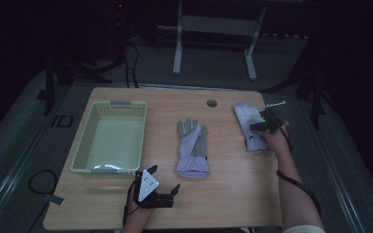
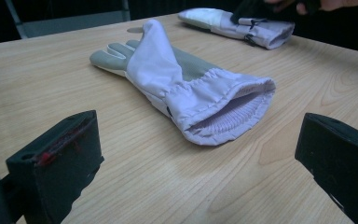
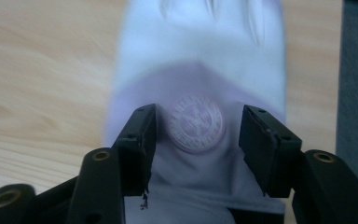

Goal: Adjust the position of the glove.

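Black jaws of the right gripper (image 3: pixel 196 135) are spread apart over the back of the far glove (image 1: pixel 249 127), one to each side of a round badge (image 3: pixel 196 123) on the fabric, with nothing yet pinched between them. That glove is laid near the table's (image 1: pixel 223 194) right edge, fingers pointing away from the person and cuff towards them, so its long axis is lined up roughly with the gripper. The left gripper (image 1: pixel 155 191) is held low at the near edge, its jaws wide apart and empty. Ahead of it and slightly to its right the middle glove (image 2: pixel 182 88) is seen, cuff opening turned towards it, fingers pointing away; this glove is judged nearer to the left gripper. A pale basket (image 1: pixel 110 138) is stood at the table's left, apparently empty.
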`<action>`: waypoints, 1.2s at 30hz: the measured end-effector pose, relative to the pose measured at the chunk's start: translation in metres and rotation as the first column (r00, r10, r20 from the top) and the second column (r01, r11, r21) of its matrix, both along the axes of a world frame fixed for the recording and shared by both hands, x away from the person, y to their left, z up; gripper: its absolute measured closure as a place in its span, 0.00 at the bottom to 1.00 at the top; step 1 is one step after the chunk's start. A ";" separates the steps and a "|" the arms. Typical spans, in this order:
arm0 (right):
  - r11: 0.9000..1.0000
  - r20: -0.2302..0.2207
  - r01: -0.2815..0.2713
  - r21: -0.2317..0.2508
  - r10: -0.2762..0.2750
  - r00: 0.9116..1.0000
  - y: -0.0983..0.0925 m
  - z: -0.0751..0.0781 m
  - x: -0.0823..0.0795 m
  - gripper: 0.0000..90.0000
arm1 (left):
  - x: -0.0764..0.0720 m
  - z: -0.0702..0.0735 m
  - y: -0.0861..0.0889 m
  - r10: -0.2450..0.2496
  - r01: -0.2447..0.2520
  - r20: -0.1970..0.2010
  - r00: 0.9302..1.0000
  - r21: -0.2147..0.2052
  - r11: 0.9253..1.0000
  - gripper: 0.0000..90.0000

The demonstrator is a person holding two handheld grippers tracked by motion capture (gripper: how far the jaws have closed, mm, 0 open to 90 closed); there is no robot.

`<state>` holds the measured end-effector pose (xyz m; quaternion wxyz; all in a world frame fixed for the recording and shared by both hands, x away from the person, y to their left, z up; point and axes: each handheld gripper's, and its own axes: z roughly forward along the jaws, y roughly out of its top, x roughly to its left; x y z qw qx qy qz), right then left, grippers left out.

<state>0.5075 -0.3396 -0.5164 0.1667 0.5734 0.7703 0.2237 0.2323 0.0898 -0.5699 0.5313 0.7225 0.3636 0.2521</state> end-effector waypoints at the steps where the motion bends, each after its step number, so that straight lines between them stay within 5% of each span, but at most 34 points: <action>1: 1.000 0.000 0.000 0.000 0.000 1.000 0.000 0.000 0.000 0.56 | 0.000 0.000 0.000 0.000 0.000 0.000 1.000 0.000 1.000 0.00; 5: 0.999 -0.027 -0.018 0.041 0.019 0.999 -0.001 -0.008 0.001 0.67 | 0.000 0.000 0.000 -0.003 0.003 0.000 1.000 0.000 1.000 0.00; 10: 0.999 -0.024 -0.045 0.011 0.046 0.999 0.004 -0.007 -0.001 0.80 | 0.000 0.000 -0.001 -0.001 0.001 0.002 1.000 0.006 1.000 0.00; 16: 1.000 0.016 0.026 0.000 -0.026 1.000 0.009 0.003 -0.011 0.88 | 0.000 0.000 0.000 0.000 0.000 0.000 1.000 0.002 1.000 0.00; 20: 0.999 0.030 0.028 -0.025 -0.027 0.999 0.014 0.009 -0.019 0.89 | 0.000 0.000 0.000 0.003 -0.003 0.002 1.000 0.004 1.000 0.00; 29: 0.995 0.115 0.084 0.054 -0.090 0.989 0.016 0.051 -0.065 0.89 | 0.000 0.000 -0.001 0.007 -0.007 0.002 1.000 0.006 1.000 0.00; 36: 0.995 0.157 0.051 0.091 -0.065 0.985 0.026 0.068 -0.102 0.89 | -0.001 0.000 -0.001 0.007 -0.007 0.005 1.000 0.007 1.000 0.00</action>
